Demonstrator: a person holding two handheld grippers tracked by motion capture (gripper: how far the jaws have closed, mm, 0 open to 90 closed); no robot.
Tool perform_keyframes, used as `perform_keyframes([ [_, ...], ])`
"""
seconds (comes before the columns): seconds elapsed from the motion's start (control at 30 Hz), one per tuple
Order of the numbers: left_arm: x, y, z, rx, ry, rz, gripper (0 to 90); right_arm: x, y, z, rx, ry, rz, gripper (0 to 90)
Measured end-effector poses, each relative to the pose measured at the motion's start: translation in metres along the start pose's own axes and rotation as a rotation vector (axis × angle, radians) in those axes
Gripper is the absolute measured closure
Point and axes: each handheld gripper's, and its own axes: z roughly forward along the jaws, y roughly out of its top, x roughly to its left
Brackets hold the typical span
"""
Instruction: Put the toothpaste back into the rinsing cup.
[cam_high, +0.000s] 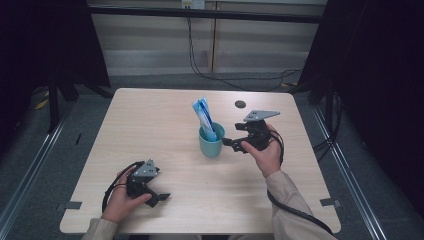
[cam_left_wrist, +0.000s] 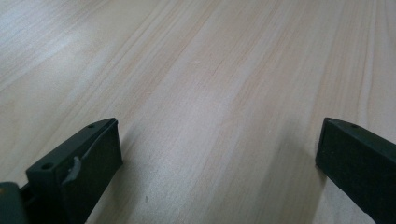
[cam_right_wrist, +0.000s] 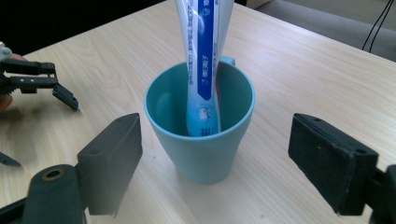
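Worktop (cam_high: 165, 125): pale wood, dark curtains at both sides.
Cup (cam_high: 211, 141): one, teal, near the middle, with one blue-white tube (cam_high: 204, 116) standing inside.
Right tool (cam_high: 234, 145): jaws apart, just beside the cup.
Left tool (cam_high: 159, 197): jaws apart, holding nothing, on bare wood.
Advice: probably close gently on the cup so it does not tip.

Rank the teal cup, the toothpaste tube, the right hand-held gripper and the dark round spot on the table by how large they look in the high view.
1. Right hand-held gripper
2. Toothpaste tube and teal cup: alike, not ranked.
3. Dark round spot
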Motion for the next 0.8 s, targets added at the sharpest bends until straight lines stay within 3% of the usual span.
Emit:
perform_keyframes([
  [0.8, 0.000, 0.000, 0.000, 0.000, 0.000, 0.000, 0.0, -0.001, -0.024, -0.010, 0.044, 0.012, -0.011, 16.2],
])
